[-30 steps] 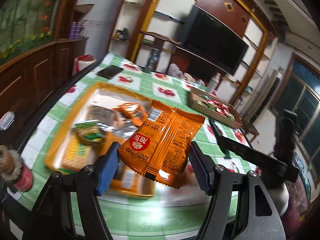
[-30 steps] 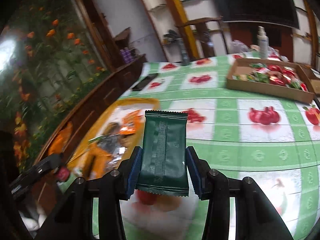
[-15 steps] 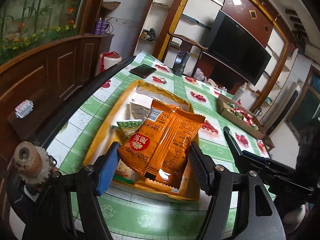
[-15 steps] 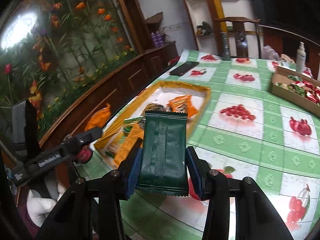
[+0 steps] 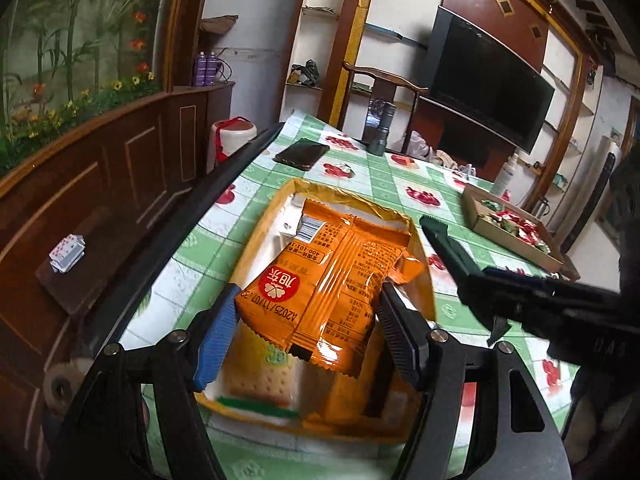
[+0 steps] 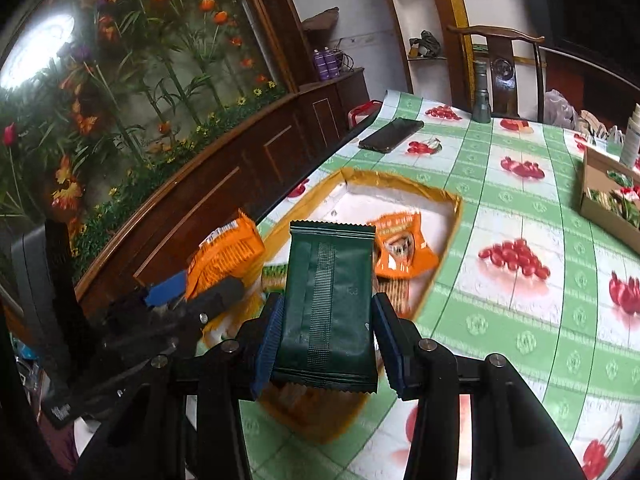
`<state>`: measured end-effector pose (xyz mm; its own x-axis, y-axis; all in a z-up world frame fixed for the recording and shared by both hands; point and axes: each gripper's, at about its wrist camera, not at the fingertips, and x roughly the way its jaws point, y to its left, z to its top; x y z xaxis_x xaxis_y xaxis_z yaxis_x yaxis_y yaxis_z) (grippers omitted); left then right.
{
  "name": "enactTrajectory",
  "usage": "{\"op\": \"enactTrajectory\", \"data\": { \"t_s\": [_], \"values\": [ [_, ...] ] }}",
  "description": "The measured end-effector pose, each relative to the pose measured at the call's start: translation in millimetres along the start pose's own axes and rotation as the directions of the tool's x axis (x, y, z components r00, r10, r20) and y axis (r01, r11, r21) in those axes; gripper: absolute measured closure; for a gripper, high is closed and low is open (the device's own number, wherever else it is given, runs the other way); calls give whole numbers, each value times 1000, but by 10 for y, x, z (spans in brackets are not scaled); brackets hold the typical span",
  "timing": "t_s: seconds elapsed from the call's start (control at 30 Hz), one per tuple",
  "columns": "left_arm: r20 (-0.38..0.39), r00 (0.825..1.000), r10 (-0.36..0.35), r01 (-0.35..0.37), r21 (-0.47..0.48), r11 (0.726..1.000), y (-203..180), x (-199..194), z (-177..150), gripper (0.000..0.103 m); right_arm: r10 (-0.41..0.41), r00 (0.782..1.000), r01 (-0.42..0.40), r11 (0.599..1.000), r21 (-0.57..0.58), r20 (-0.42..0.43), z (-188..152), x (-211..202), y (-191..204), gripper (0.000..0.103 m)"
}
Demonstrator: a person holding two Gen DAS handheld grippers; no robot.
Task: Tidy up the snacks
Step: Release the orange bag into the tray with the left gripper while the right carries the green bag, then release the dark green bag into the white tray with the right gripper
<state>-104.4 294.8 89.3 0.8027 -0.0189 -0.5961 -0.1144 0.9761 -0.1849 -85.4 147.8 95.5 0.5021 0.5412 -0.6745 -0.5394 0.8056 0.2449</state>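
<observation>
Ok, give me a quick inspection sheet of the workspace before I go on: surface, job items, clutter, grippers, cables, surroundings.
Surface: table under a green checked cloth with fruit prints.
Job's things: yellow-rimmed tray holding several snack packs; cardboard box of wrapped sweets further along; orange snack pack; dark green snack pack.
Clutter: black phone and grey flashlight at the far end; white spray bottle by the box.
Grippers: left gripper shut on the orange snack pack; right gripper shut on the dark green snack pack, both above the tray.
Cables: nothing seen on the table.
Surroundings: wooden chair, television, flower mural.
</observation>
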Motion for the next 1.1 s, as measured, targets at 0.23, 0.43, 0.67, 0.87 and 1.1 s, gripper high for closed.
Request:
{"op": "enactTrajectory", "data": {
  "t_s": [0.23,0.43,0.67,0.87,1.1],
  "values": [
    [-9,999,45,-45,22,999,40,175,105,35,-41,999,41,999,-15,-2,246,185,2,57],
    [-32,998,59,-58,35,998,31,343,155,35,-71,997,71,997,-16,-8,372,365,-30,57],
    [-71,995,66,-63,46,997,25,521,144,35,-95,995,95,995,-11,-34,445,645,-96,57],
    [-100,992,71,-67,47,997,34,642,136,35,-109,993,109,994,-10,-47,532,863,-144,57],
    [-131,989,68,-62,52,997,12,784,139,34,-118,991,119,993,8,-60,598,1083,-238,57]
  ]
}}
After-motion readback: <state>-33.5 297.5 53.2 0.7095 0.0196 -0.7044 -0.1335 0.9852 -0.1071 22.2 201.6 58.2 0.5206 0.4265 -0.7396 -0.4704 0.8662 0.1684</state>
